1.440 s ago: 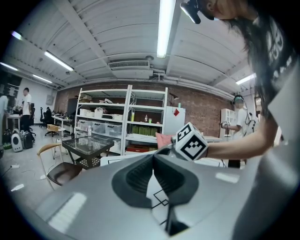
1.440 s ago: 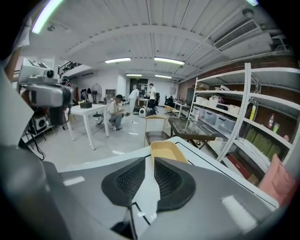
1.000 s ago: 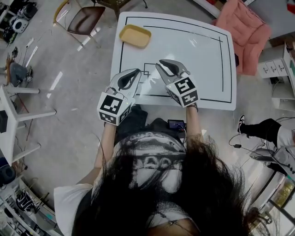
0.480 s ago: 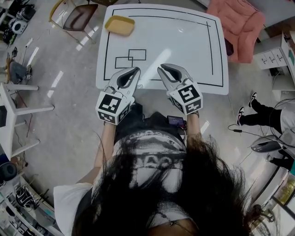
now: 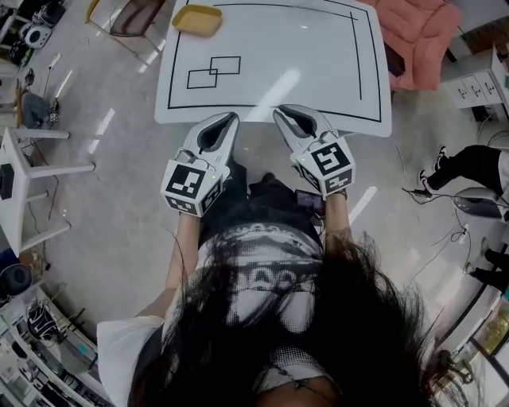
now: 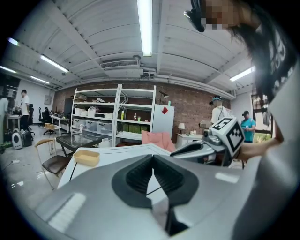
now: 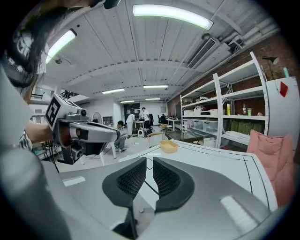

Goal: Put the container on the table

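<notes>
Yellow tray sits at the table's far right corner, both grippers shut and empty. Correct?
Not quite: the yellow tray sits at the table's far left corner, as the head view shows. The left gripper and right gripper are shut and empty.

Head view: from high overhead, facing steeply down on the left claw (image 5: 225, 119), the right claw (image 5: 288, 111) and the white counter (image 5: 318, 48) beyond. Left gripper view, right gripper view: low, close behind own jaws, facing out across that counter. Shared by all three: counter and yellow container (image 5: 197, 20).
</notes>
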